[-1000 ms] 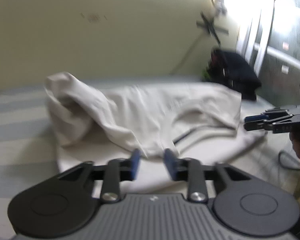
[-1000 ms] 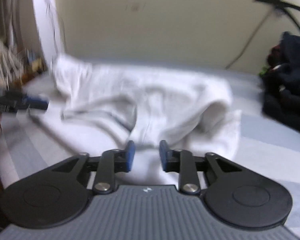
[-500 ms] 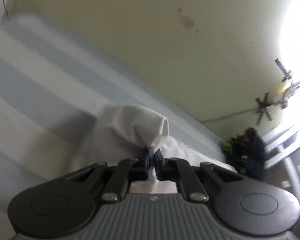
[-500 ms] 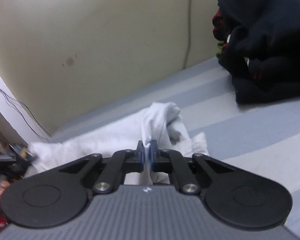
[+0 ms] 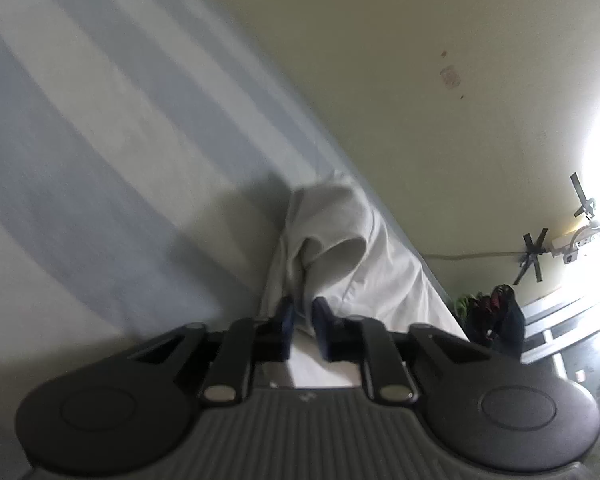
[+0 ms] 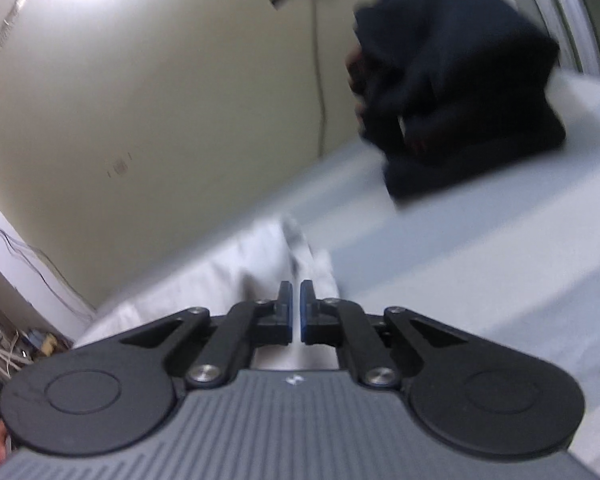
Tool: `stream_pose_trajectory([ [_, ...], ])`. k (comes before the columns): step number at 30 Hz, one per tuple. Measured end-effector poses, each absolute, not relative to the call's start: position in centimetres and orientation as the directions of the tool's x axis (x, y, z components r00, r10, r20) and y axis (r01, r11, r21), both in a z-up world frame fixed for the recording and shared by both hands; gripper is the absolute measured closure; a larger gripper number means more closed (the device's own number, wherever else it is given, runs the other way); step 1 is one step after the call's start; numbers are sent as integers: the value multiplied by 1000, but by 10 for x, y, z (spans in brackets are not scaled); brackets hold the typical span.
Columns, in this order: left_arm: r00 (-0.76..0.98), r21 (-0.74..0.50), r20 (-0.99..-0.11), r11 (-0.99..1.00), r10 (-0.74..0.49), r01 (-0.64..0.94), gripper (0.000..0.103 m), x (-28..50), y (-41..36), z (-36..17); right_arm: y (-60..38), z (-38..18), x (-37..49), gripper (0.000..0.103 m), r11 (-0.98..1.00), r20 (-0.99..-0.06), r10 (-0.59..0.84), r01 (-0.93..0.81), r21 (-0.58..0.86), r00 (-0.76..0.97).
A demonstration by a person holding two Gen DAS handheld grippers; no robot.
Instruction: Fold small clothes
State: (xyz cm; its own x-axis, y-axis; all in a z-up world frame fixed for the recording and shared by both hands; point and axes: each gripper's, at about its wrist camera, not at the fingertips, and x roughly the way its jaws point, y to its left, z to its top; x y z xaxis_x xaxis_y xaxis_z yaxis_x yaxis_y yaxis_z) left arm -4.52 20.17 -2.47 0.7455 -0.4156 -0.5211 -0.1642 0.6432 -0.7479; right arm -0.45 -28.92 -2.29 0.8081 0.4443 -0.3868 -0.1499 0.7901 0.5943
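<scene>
A white garment (image 5: 340,240) lies bunched on the striped bed. My left gripper (image 5: 303,307) has its jaws a small gap apart, with a fold of the white cloth standing between them. In the right wrist view the same white garment (image 6: 252,264) lies just ahead of my right gripper (image 6: 296,292), whose jaws are nearly together with a thin strip of white cloth in the gap. Both views are tilted and blurred.
The bed has a blue and white striped sheet (image 5: 80,128) and runs along a pale yellow wall (image 5: 380,60). A pile of dark clothes (image 6: 452,80) sits on the bed at the far right, also small in the left wrist view (image 5: 496,312). Clutter (image 6: 16,348) lies beside the bed.
Both grippers went from open above the spread garment to closed on its edges half a second ago. Now the left jaws have parted slightly, and both views have tilted further.
</scene>
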Motion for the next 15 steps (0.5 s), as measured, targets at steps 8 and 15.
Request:
stream_pose_trajectory([
  [8, 839, -689, -374, 724, -394, 33, 85, -45, 180, 42, -233, 24, 6, 76, 845, -336, 473, -312, 434, 814],
  [15, 754, -551, -563, 834, -339, -36, 94, 24, 140, -5, -206, -22, 47, 75, 922, -533, 369, -227, 314, 762],
])
